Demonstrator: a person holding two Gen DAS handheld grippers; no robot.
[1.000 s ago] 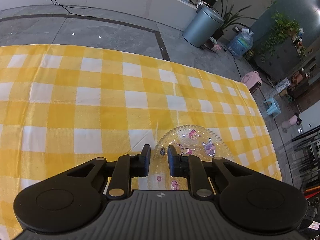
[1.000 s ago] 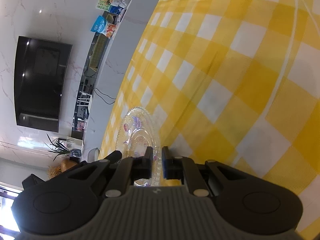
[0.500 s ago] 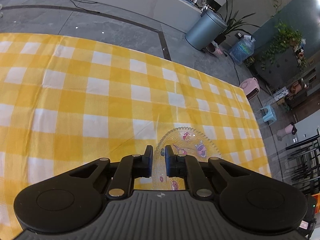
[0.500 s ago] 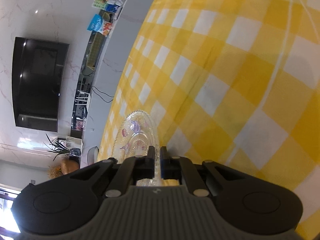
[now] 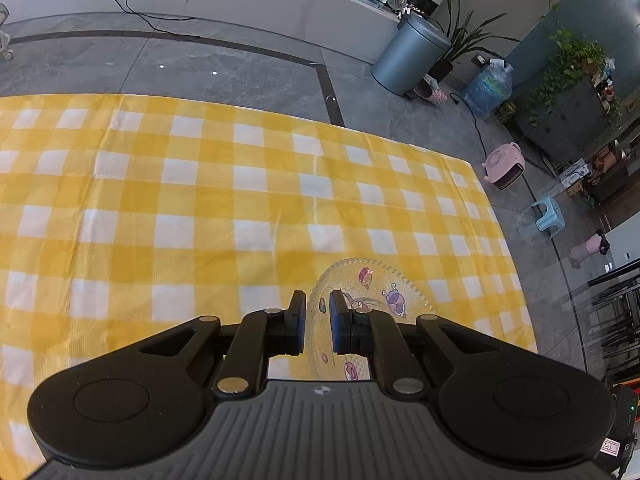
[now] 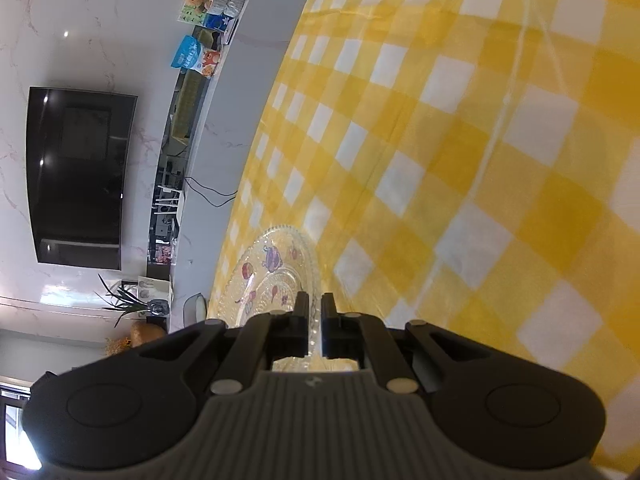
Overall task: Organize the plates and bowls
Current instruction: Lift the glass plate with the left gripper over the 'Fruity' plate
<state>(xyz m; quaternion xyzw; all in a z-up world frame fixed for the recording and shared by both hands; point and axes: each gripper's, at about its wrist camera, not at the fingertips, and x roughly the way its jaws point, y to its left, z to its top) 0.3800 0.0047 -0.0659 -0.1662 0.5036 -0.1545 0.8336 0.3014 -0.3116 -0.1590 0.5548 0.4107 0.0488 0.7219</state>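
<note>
A clear glass plate (image 5: 370,288) with small cartoon prints lies on the yellow checked tablecloth (image 5: 200,208), just beyond my left gripper (image 5: 317,308). That gripper is nearly shut, with a narrow gap, and empty; its fingers sit above the plate's near left edge. In the right wrist view my right gripper (image 6: 315,306) is shut on the rim of the same kind of glass plate (image 6: 272,268). The plate's rim runs between the jaws and the view is strongly tilted.
The tablecloth's far edge (image 5: 280,118) and right edge (image 5: 500,232) drop to a grey floor. A metal bin (image 5: 412,58), a water jug (image 5: 488,88), a pink heater (image 5: 505,164) and a blue stool (image 5: 549,216) stand on the floor. A TV (image 6: 76,176) hangs on the wall.
My right gripper has closed from a small gap onto the plate's rim. The left gripper has drawn back and up, so the plate looks smaller and farther off.
</note>
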